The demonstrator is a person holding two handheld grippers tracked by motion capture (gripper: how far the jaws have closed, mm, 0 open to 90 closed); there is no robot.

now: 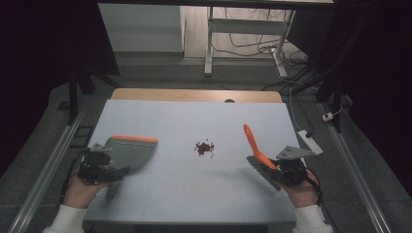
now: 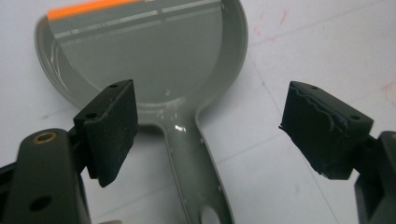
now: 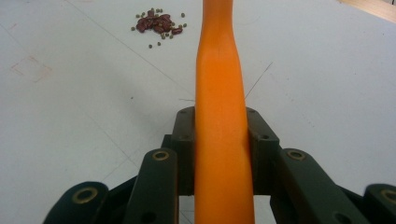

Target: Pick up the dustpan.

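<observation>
A grey dustpan (image 1: 132, 151) with an orange front lip lies flat on the white table at the left. Its pan (image 2: 154, 51) faces away and its handle (image 2: 198, 168) runs back between the jaws of my left gripper (image 2: 212, 123). That gripper (image 1: 114, 172) is open; both pads stand clear of the handle. At the right, my right gripper (image 1: 276, 170) is shut on an orange brush handle (image 1: 251, 141), which points away and up, with grey bristles (image 1: 262, 174) near the hand. The handle (image 3: 219, 93) is pinched between the right gripper (image 3: 219, 135) pads. A small pile of red and green beans (image 1: 204, 147) (image 3: 156, 23) sits mid-table.
The white table top (image 1: 194, 121) has a wooden strip along its far edge. A white power strip (image 1: 310, 141) lies off the right edge. Desk legs and cables stand on the floor beyond.
</observation>
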